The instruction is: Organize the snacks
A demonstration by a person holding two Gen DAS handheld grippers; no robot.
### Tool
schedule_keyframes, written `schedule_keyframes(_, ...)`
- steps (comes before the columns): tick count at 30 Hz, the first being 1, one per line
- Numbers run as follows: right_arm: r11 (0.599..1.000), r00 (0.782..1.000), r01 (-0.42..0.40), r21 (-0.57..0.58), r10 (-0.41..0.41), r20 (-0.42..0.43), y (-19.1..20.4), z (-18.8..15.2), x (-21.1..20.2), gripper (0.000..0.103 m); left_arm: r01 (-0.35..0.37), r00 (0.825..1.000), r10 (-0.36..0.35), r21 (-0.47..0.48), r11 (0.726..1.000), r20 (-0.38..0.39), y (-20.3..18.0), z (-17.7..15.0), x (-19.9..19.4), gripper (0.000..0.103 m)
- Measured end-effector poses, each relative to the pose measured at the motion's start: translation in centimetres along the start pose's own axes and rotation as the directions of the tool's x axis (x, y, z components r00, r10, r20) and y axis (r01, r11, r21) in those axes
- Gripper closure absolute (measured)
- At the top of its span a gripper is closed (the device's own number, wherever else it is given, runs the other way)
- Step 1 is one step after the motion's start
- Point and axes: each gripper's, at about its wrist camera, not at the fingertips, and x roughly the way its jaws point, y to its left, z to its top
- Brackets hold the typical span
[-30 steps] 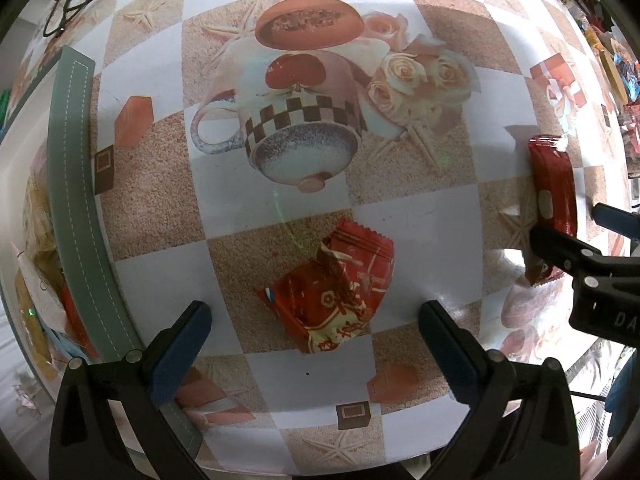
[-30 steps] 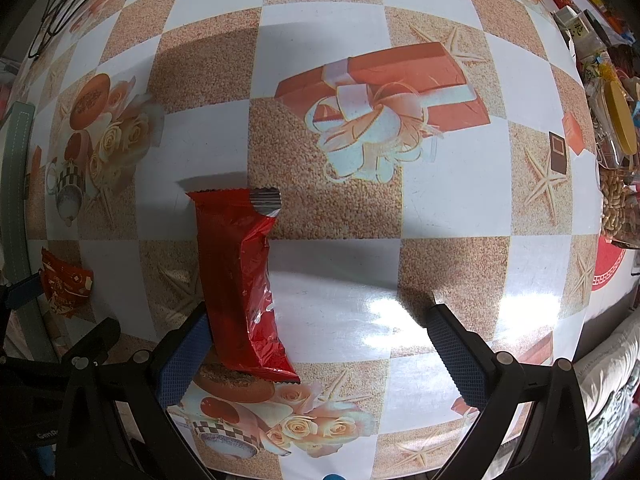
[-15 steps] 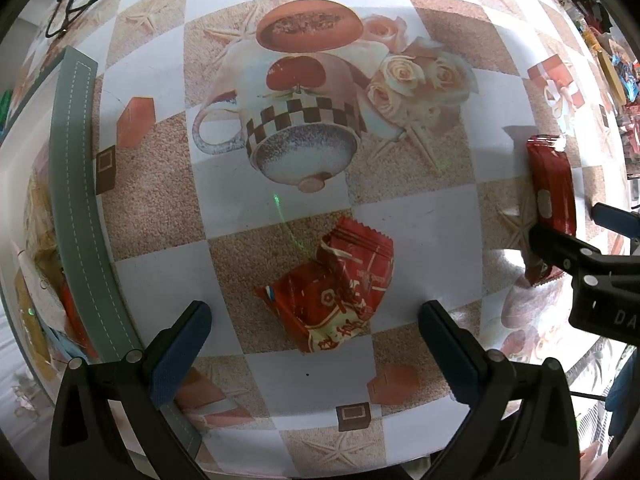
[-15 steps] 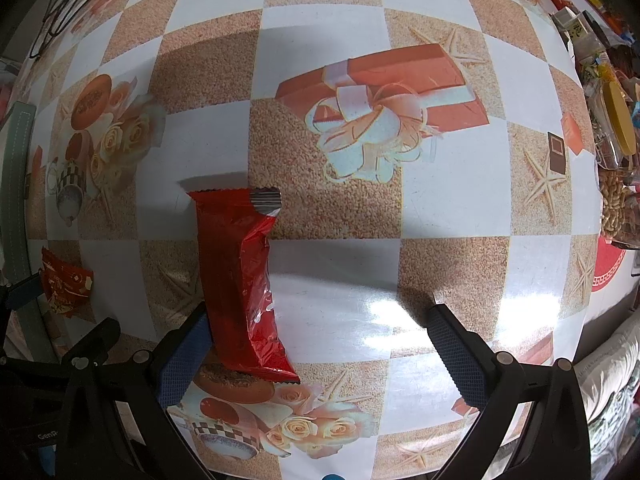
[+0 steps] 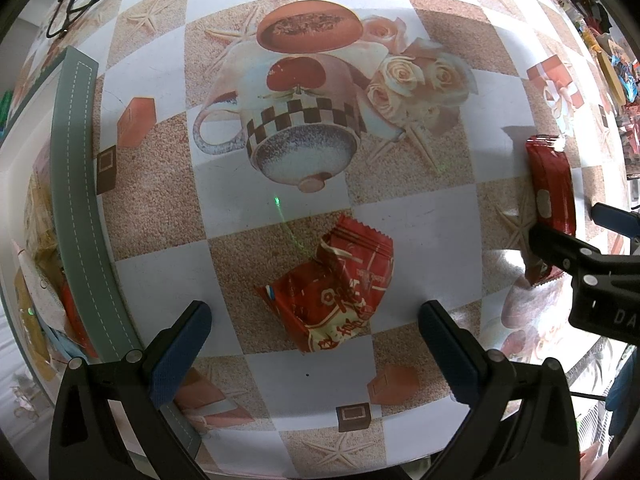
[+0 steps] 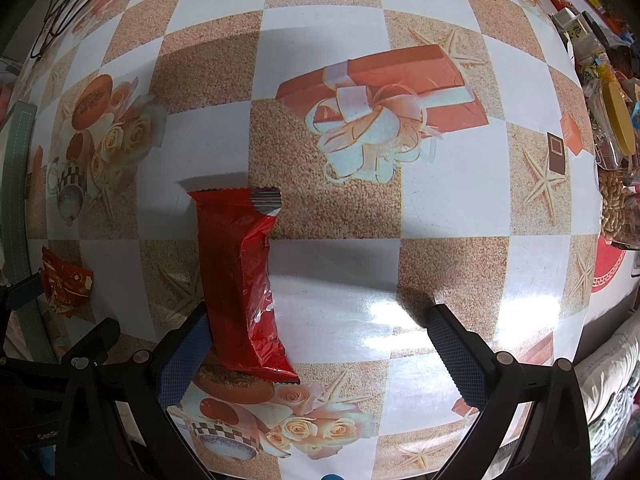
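- Our left gripper hangs with its jaws spread wide, gripping nothing; the crumpled red snack packet lies on the table between the fingertips, touching neither.
- Our right gripper is equally wide and empty; the long red snack bar lies just beside its left finger, possibly brushing it, though we cannot tell.
- At the left edge we see a grey-green box holding several wrapped snacks, too distorted to name.
- The checkered tablecloth shows gift, teacup and starfish prints; jars and packets crowd the far right edge.
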Motion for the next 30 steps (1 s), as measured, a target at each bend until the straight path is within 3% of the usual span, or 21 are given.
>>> schedule_keyframes(30, 1.0, 1.0, 0.0, -0.001, 0.0, -0.007, 0.05, 0.32, -0.05, 0.0, 0.0, 1.0, 0.0, 0.004, 1.0, 0.027, 0.05, -0.14, -0.25, 0.0)
